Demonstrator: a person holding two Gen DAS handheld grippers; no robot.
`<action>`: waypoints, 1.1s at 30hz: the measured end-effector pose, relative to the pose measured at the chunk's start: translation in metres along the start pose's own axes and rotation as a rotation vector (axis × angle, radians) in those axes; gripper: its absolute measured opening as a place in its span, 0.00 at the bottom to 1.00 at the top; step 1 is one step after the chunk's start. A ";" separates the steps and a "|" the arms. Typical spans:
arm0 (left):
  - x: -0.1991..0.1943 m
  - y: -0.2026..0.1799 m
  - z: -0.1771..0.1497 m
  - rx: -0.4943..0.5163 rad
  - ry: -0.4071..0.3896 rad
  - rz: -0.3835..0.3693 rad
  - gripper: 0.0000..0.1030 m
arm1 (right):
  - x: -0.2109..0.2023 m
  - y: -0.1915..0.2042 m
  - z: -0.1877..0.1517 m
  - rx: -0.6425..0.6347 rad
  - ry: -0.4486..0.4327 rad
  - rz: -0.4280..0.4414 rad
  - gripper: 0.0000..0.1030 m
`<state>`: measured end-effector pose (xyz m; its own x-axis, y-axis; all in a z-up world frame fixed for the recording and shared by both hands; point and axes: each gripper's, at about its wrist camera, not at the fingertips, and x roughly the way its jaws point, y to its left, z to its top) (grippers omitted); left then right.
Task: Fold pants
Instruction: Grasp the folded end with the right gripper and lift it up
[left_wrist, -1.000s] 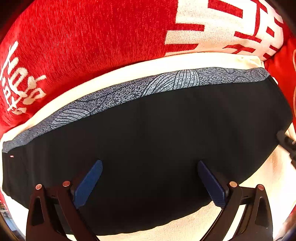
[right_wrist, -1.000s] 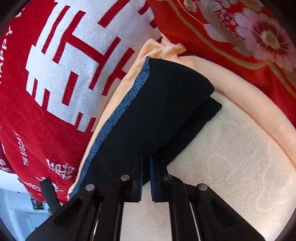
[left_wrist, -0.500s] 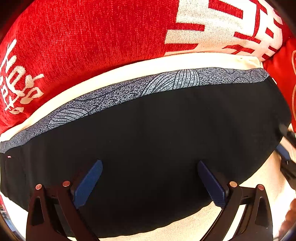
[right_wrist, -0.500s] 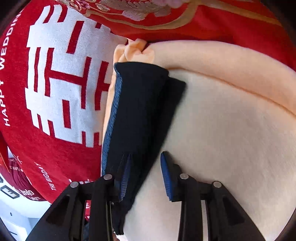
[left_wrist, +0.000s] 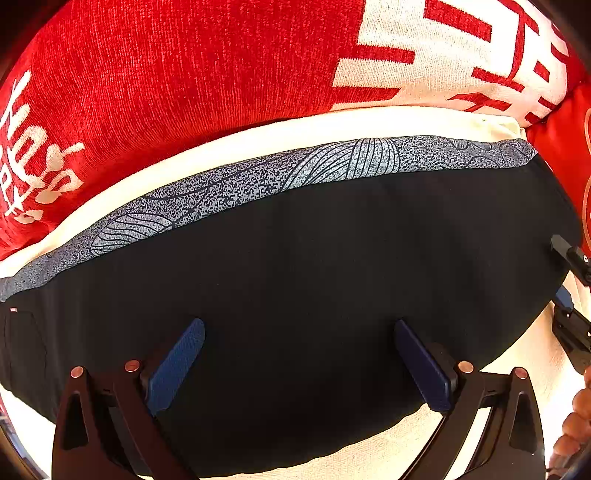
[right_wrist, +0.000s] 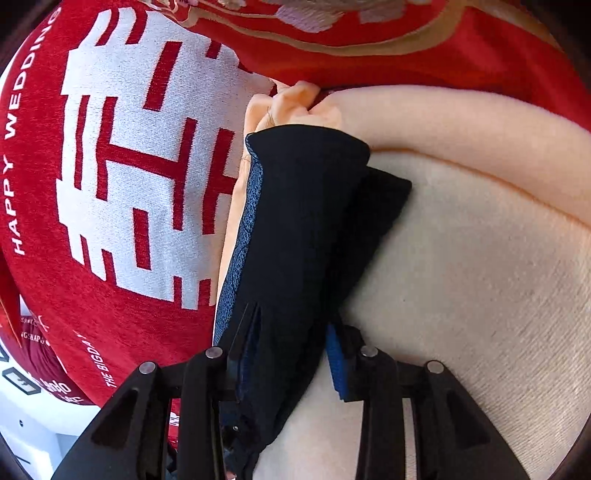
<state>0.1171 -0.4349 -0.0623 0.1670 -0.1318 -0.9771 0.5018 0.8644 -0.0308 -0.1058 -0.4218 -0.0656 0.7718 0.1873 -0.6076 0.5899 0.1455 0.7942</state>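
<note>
The black pants (left_wrist: 314, 277) lie folded on a cream cushion (left_wrist: 369, 461), with a grey-blue patterned waistband (left_wrist: 295, 173) along the far edge. My left gripper (left_wrist: 299, 354) is open wide just above the black fabric and holds nothing. In the right wrist view the folded pants (right_wrist: 306, 221) run away from me, several layers thick. My right gripper (right_wrist: 291, 350) is open, its jaws standing on either side of the near end of the folded stack. The right gripper also shows at the right edge of the left wrist view (left_wrist: 572, 288).
A red cushion with white lettering (left_wrist: 184, 74) lies right behind the pants; it also shows in the right wrist view (right_wrist: 129, 166). A red embroidered cushion (right_wrist: 406, 44) lies at the far side. Cream seat fabric (right_wrist: 480, 277) extends to the right.
My right gripper was shut on the pants' edge one second ago; it has opened, swung round, and now straddles the folded stack. My left gripper has stayed open and almost still.
</note>
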 end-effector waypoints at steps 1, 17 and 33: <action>0.000 0.000 0.000 -0.002 0.002 0.001 1.00 | 0.003 0.001 0.003 0.005 0.008 0.011 0.37; 0.001 -0.019 0.003 -0.027 -0.093 -0.056 0.76 | -0.013 0.067 -0.009 -0.179 0.016 -0.007 0.14; -0.032 0.078 -0.028 -0.006 -0.149 -0.101 0.76 | 0.025 0.203 -0.130 -0.752 0.113 -0.186 0.14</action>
<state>0.1274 -0.3502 -0.0395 0.2402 -0.2884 -0.9269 0.5177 0.8458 -0.1291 0.0024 -0.2615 0.0809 0.6235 0.1869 -0.7592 0.3572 0.7956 0.4892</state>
